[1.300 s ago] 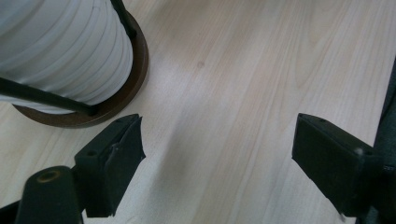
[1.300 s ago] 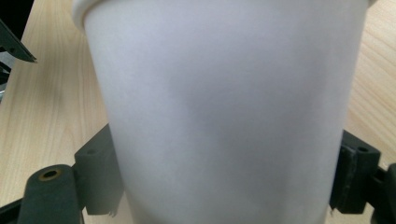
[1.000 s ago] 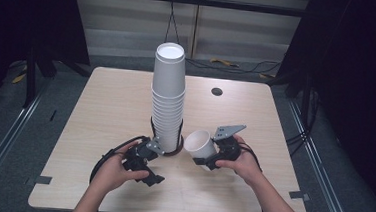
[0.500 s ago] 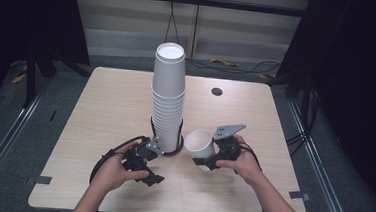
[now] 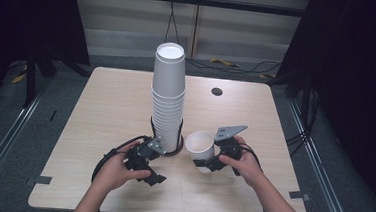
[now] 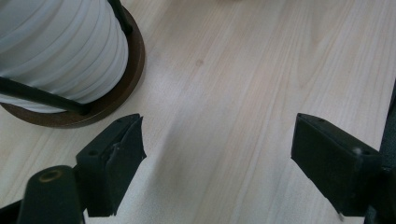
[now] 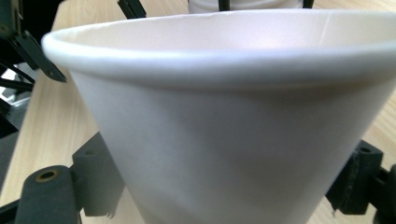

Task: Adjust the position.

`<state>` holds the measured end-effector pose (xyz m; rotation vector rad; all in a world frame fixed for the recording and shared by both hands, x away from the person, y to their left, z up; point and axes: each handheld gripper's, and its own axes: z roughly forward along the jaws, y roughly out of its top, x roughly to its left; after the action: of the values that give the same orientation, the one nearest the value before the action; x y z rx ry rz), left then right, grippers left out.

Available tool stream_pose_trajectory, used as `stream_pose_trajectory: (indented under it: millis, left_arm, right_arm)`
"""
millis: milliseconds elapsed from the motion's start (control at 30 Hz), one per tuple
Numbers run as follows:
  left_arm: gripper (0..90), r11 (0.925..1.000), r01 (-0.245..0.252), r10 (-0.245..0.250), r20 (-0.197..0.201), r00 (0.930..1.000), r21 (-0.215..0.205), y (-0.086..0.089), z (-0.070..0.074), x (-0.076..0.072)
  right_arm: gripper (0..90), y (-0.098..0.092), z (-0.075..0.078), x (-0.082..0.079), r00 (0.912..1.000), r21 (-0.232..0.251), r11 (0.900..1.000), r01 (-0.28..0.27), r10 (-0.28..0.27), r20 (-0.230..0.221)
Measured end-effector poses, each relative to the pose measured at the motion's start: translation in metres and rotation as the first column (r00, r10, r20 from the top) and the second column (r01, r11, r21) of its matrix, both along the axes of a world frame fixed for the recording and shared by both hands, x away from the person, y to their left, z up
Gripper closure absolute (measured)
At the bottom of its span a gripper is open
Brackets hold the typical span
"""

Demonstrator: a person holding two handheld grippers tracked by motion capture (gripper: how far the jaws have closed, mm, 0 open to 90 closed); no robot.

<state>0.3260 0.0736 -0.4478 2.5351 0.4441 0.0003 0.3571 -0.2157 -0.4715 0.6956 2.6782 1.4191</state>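
Item: cup stack [image 5: 168,99], tall, upside down, standing in a round brown holder [image 6: 119,88] mid-table.
Loose cup [image 5: 199,147]: just right of the stack's foot, mouth up and tilted, clamped at its sides by the right gripper [image 5: 212,162].
Left gripper [image 5: 160,151]: beside the holder, jaws apart, empty.
Step, as judged: one cup separated and held. Next: carry it clear of the stack and set it down.

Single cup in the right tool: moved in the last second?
No. The single cup sits just right of the cup stack, same as before.
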Motion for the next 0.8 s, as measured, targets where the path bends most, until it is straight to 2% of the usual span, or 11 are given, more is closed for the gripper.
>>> stream_pose_trajectory:
  millis: [133, 167, 233, 267, 400, 433, 567, 633, 667, 700, 800]
  left_arm:
    - [16.9, 1.0000, 0.005, -0.005, 0.001, 1.0000, -0.007, -0.001, 0.001, 0.000]
    - [16.9, 0.9999, 0.008, -0.008, 0.001, 1.0000, -0.013, -0.002, 0.002, 0.000]
    - [16.9, 0.9993, -0.015, 0.015, -0.003, 0.9999, -0.034, -0.003, 0.003, -0.001]
    - [16.9, 0.9997, 0.000, 0.000, 0.007, 1.0000, -0.023, -0.003, 0.004, 0.000]
    - [16.8, 0.9995, -0.005, 0.005, 0.009, 0.9999, -0.031, -0.002, 0.007, 0.001]
    - [16.8, 0.9985, -0.025, 0.025, 0.007, 0.9997, -0.049, -0.003, 0.007, 0.000]
    - [16.7, 0.9974, -0.034, 0.034, 0.003, 0.9994, -0.064, -0.004, 0.010, 0.001]
    - [16.6, 0.9976, -0.022, 0.023, 0.006, 0.9997, -0.065, -0.005, 0.012, 0.002]
    - [16.5, 0.9958, -0.042, 0.042, -0.002, 0.9991, -0.081, -0.006, 0.012, 0.001]
    - [16.4, 0.9966, -0.029, 0.030, 0.005, 0.9996, -0.077, -0.006, 0.013, 0.003]
    - [16.3, 0.9956, -0.044, 0.045, 0.008, 0.9990, -0.083, -0.009, 0.016, 0.004]
  right_arm:
    - [15.6, -0.002, -0.001, -0.001, 0.9999, 0.005, 1.000, -0.007, 0.007, 0.008]
    - [15.7, -0.002, -0.001, -0.002, 0.9998, -0.006, 1.000, -0.010, 0.010, 0.018]
    - [15.7, -0.001, 0.000, -0.003, 0.9996, -0.013, 1.000, -0.022, 0.022, 0.017]
    - [15.7, -0.001, 0.000, -0.003, 0.9996, -0.013, 1.000, -0.022, 0.022, 0.017]
    - [15.8, -0.001, -0.001, -0.004, 0.9988, -0.014, 0.999, -0.035, 0.036, 0.034]
    - [15.8, -0.001, -0.001, -0.004, 0.9988, -0.012, 0.999, -0.034, 0.034, 0.034]
    - [15.8, -0.002, -0.001, -0.006, 0.9989, -0.009, 0.999, -0.035, 0.035, 0.032]
    - [15.8, -0.001, -0.001, -0.007, 0.9986, -0.009, 0.999, -0.041, 0.042, 0.033]
    - [15.8, -0.001, -0.001, -0.007, 0.9985, -0.010, 0.999, -0.041, 0.041, 0.036]
    - [15.8, 0.000, 0.000, -0.007, 0.9984, -0.012, 0.999, -0.045, 0.046, 0.033]
    - [15.8, 0.002, 0.000, -0.009, 0.9978, -0.016, 0.998, -0.055, 0.056, 0.036]
